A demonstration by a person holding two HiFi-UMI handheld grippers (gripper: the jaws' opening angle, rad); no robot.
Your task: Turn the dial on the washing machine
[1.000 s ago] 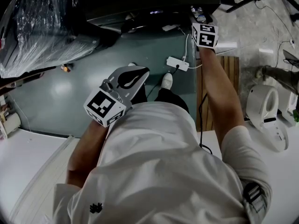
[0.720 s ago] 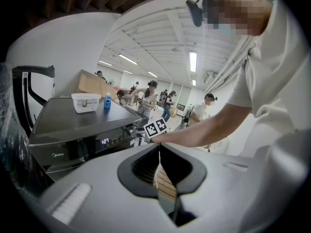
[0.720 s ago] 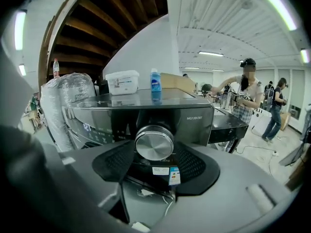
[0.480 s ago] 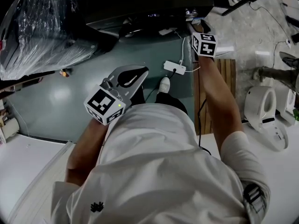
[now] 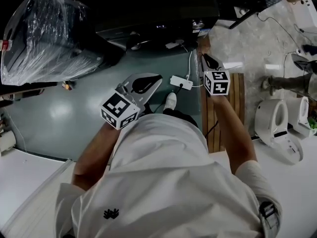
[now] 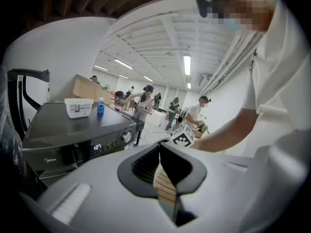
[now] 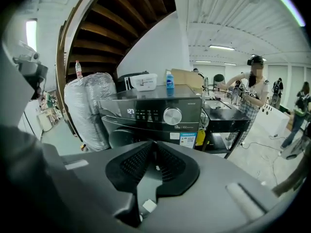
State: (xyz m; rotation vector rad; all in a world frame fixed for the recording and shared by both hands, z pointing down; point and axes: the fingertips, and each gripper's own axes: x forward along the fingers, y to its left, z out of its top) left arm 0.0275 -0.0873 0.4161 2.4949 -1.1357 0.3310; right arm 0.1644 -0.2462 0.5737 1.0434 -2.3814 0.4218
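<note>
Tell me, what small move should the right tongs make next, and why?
Probably reopen the right tongs: they have just been closing with nothing between them, well short of the round silver dial on the dark grey washing machine, and shut tongs cannot fit around it.

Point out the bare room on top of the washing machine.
The washing machine top is bare across its front part, from the control panel edge back to the white tub and blue bottle. Those two crowd the rear.

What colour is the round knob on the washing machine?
The dial is shiny silver; the right gripper view shows it best.
</note>
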